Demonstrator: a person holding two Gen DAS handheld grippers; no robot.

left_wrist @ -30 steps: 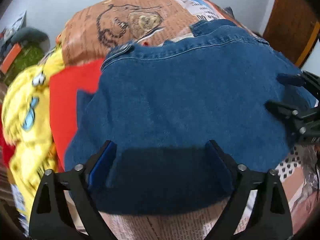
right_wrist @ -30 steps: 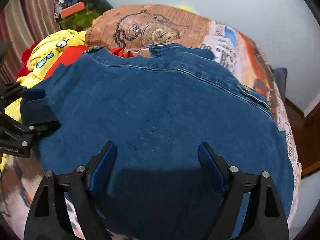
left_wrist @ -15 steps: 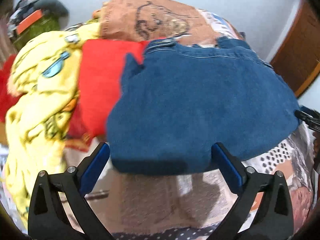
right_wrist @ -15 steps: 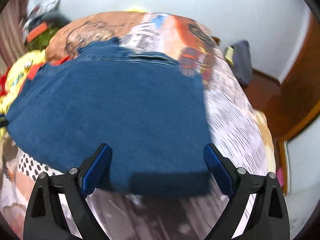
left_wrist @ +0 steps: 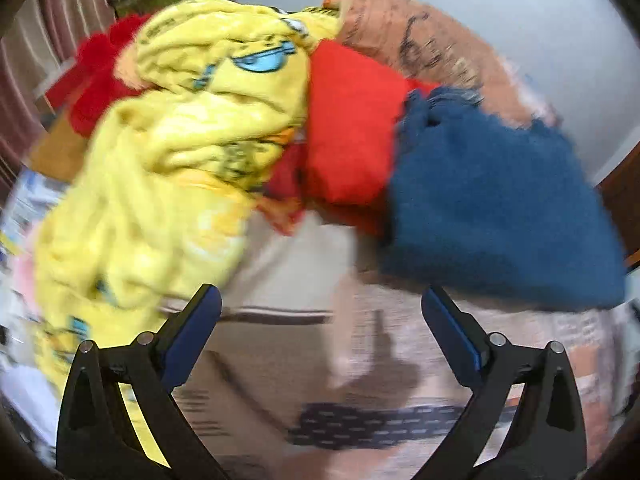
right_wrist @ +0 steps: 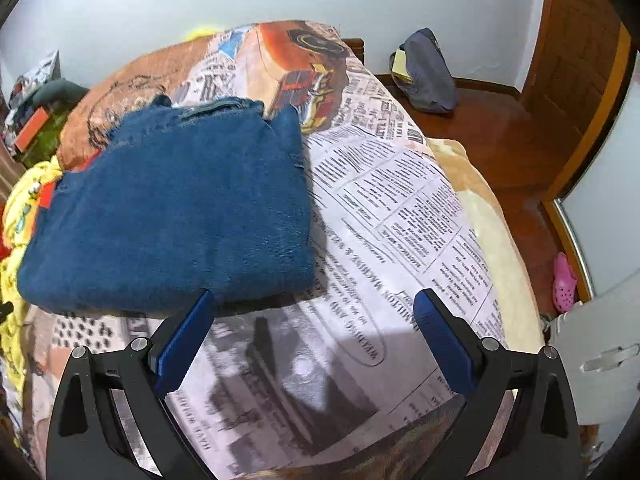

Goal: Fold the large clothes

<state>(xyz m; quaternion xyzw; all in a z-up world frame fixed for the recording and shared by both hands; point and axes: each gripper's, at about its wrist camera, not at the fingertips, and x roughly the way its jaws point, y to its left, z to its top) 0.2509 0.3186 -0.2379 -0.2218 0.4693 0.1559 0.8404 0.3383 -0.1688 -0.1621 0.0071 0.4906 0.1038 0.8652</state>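
A folded blue denim garment (right_wrist: pixel 172 208) lies flat on the bed; it also shows at the right of the left wrist view (left_wrist: pixel 496 208). My left gripper (left_wrist: pixel 320 304) is open and empty above the bedspread, in front of a crumpled yellow cartoon-print garment (left_wrist: pixel 180 152) and a red garment (left_wrist: pixel 348 136). My right gripper (right_wrist: pixel 312 304) is open and empty, its left fingertip (right_wrist: pixel 200 308) just short of the denim's near edge.
The bed carries a newspaper-print bedspread (right_wrist: pixel 400 208). A dark bag (right_wrist: pixel 428 72) sits on the wooden floor by the wall. A pink shoe (right_wrist: pixel 564 280) lies on the floor at the right. A wooden door (right_wrist: pixel 576 40) stands behind.
Both grippers have pulled back off the denim. The left view has swung left onto the yellow and red garments. The right view has swung right toward the bed's far side.
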